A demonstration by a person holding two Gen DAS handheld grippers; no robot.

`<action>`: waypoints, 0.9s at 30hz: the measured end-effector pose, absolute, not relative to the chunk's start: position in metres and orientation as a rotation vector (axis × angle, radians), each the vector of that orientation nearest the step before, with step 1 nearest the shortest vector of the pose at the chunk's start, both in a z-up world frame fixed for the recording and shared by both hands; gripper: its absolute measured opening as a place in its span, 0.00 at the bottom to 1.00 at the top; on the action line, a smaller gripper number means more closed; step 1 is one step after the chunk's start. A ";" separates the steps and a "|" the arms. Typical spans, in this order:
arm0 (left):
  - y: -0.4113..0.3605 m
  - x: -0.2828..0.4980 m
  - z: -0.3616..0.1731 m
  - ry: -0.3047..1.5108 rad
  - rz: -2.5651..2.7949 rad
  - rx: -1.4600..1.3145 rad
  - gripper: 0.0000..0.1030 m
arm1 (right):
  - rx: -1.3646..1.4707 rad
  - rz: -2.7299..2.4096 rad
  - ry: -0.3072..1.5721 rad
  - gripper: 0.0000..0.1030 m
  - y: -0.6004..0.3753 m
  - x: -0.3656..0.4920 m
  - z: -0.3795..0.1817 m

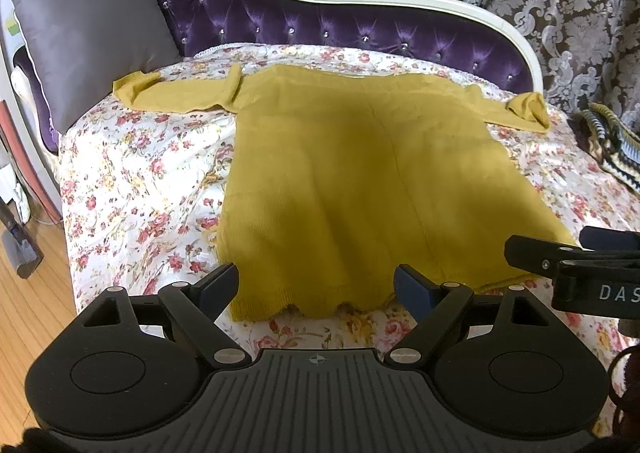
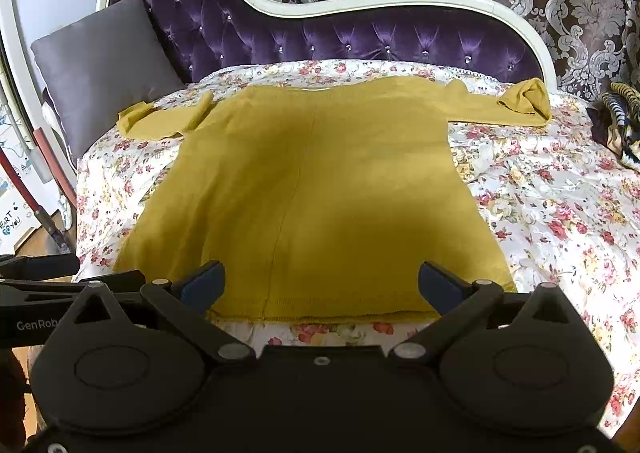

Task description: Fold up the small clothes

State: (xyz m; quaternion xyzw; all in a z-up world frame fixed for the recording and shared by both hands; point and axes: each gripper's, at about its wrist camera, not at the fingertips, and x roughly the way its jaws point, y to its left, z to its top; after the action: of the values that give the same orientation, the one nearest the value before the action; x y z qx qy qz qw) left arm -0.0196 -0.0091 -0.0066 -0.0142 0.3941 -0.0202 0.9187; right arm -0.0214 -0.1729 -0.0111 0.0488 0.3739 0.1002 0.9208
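Left gripper (image 1: 316, 287): jaws wide apart, nothing in them, just above the near hem of the sweater (image 1: 352, 173).
Right gripper (image 2: 320, 285): jaws wide apart too, empty, over the same hem but more to the right side.
Sweater: yellow, lying flat on the bed (image 1: 132, 189), hem close to us, neck far away by the purple headboard (image 1: 304, 13).
Left sleeve (image 1: 168, 95): stretched out to the side, with a small fold near the shoulder.
Right sleeve (image 2: 520, 101): stretched out the other way, cuff bunched up in a lump.
Other stuff: grey pillow (image 1: 96, 33) on the left, striped cloth (image 2: 620, 125) on the right edge of the bed.
What could go wrong: the jaws could pinch the flowery bed cover along with the hem, because the knit lies flat on it. One jaw could grab just the top layer, so the fold comes out crooked. The lumpy cuff could stay lumpy inside the fold.
Hard to see: the collar is far off and blurry. A dark shadow hides the middle of the sweater. The striped cloth is cut off at the edge.
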 end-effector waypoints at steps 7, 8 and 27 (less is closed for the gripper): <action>-0.008 -0.014 -0.012 0.853 -0.043 -0.030 0.82 | 0.117 0.209 0.803 1.00 -0.174 -0.016 -0.017; -0.008 -0.013 -0.014 0.862 -0.044 -0.032 0.82 | 0.119 0.209 0.811 1.00 -0.175 -0.015 -0.018; -0.004 0.038 -0.013 0.854 -0.050 0.020 0.82 | 0.171 0.232 0.960 0.99 -0.203 0.045 -0.028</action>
State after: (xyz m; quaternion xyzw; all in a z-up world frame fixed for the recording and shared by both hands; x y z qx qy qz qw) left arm 0.0378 -0.0040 -0.0133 0.0098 0.4139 -0.0245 0.9099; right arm 0.0446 -0.2035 -0.0281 0.0821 0.4602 0.1111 0.8770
